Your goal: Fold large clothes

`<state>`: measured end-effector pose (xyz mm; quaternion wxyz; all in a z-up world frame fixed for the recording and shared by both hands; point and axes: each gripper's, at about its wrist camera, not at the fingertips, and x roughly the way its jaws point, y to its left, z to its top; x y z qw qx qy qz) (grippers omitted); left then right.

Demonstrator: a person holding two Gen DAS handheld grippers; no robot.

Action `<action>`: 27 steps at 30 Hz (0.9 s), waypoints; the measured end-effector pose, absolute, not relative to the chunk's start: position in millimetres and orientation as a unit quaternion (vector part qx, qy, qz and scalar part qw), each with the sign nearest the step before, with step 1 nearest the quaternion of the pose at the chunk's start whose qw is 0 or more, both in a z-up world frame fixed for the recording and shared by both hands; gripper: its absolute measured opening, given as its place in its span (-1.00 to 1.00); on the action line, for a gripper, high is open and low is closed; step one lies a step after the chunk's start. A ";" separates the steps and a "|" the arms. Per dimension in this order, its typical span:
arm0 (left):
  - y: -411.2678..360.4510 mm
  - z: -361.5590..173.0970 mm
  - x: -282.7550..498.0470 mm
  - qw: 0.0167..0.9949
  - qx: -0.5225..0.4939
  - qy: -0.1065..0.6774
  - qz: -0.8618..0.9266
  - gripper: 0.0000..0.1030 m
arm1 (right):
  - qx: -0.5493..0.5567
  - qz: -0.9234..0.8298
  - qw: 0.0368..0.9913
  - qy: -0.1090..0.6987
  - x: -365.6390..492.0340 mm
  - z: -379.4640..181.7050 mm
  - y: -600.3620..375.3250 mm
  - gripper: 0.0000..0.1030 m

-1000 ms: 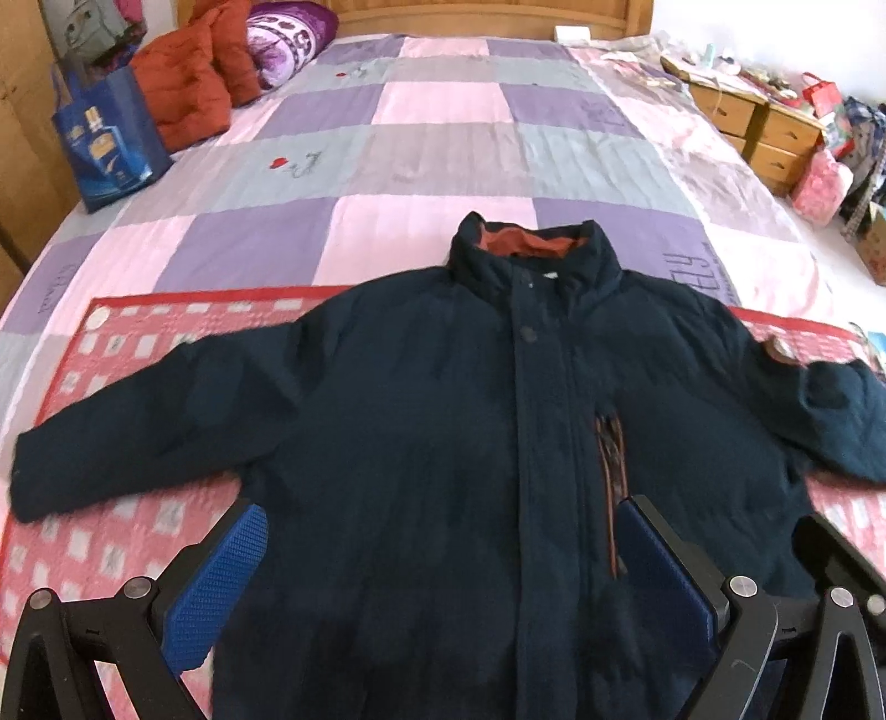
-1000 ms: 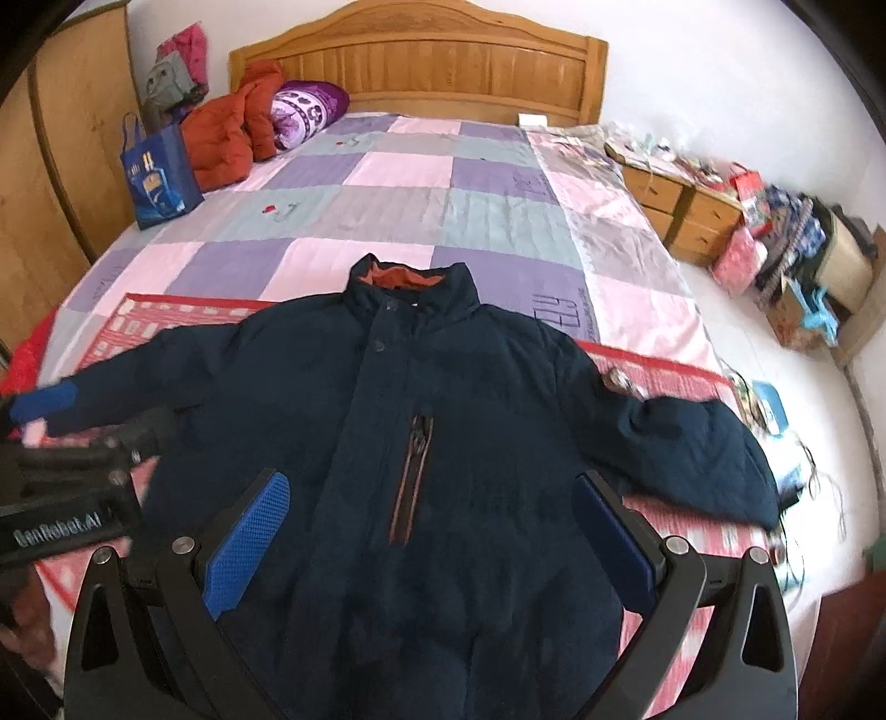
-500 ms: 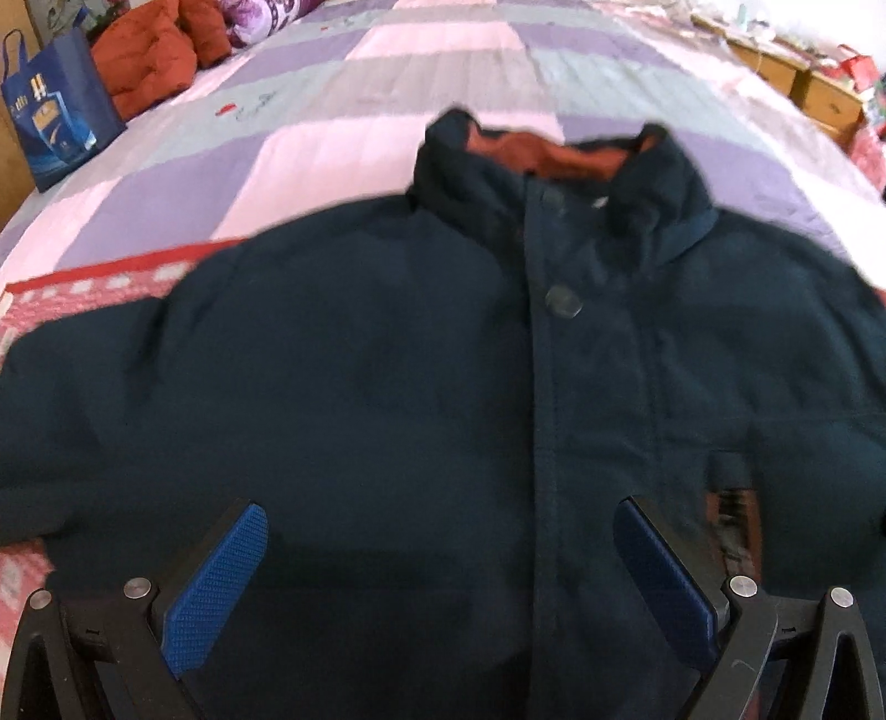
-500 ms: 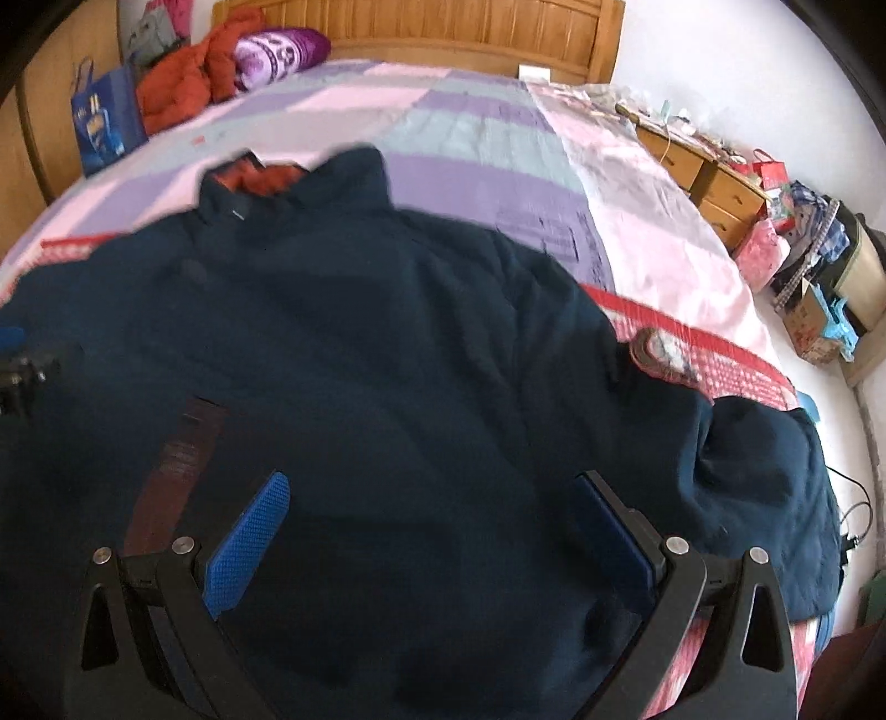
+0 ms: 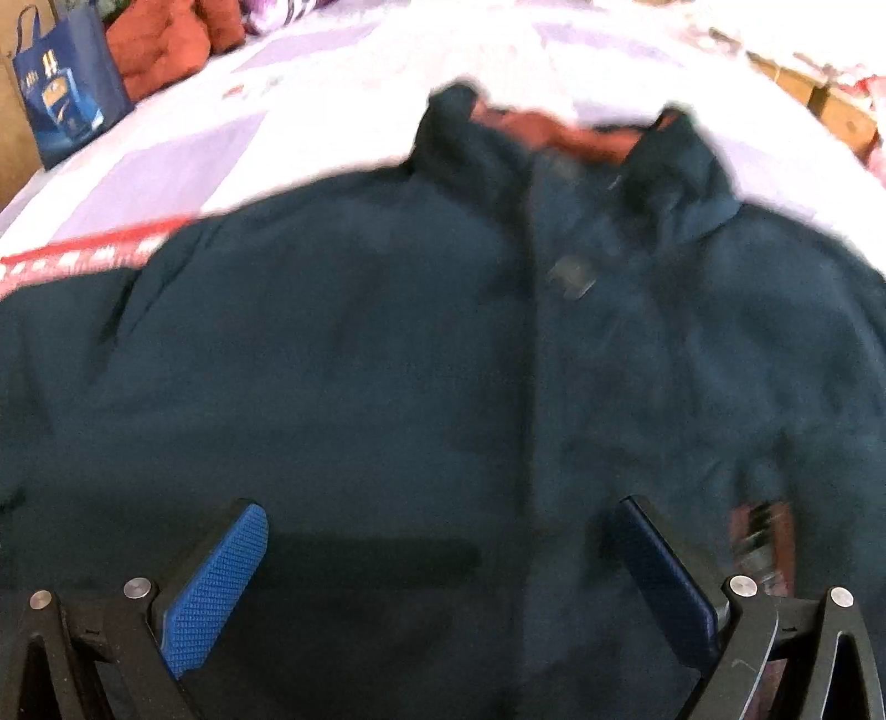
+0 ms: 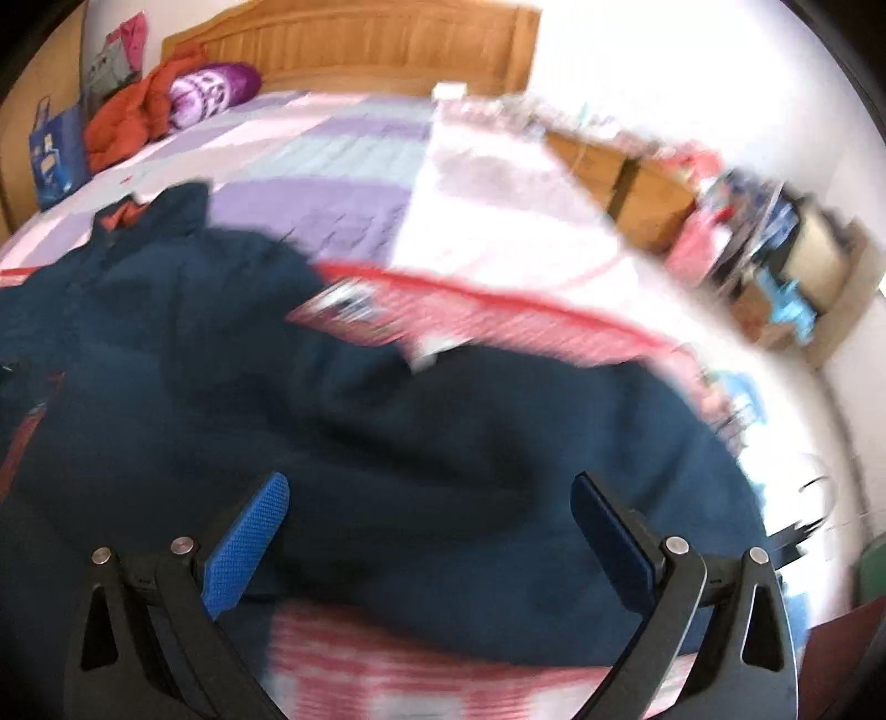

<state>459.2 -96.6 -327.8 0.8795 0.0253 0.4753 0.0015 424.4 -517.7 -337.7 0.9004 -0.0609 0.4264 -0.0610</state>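
Observation:
A large dark navy jacket (image 5: 387,354) with an orange-lined collar (image 5: 576,138) lies face up, spread on a red patterned mat on the bed. My left gripper (image 5: 437,543) is open and empty, low over the jacket's chest, left of the front placket. My right gripper (image 6: 429,512) is open and empty, just above the jacket's right sleeve (image 6: 498,443), which lies across the red mat (image 6: 498,327). Both views are blurred by motion.
The bed has a pink, purple and grey patchwork quilt (image 6: 354,166) and a wooden headboard (image 6: 360,50). A blue bag (image 5: 61,94) and red bedding (image 6: 138,116) sit at the far left. A cluttered nightstand (image 6: 637,171) and boxes stand right of the bed.
Both grippers have moved forward and lower toward the jacket. The right gripper has swung right, from the jacket's body to over its right sleeve. Both stay open.

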 end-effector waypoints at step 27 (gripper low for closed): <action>-136.5 -329.7 456.6 0.874 0.049 0.482 -0.022 1.00 | 0.008 -0.094 0.899 0.427 402.2 -329.0 -609.4 1.00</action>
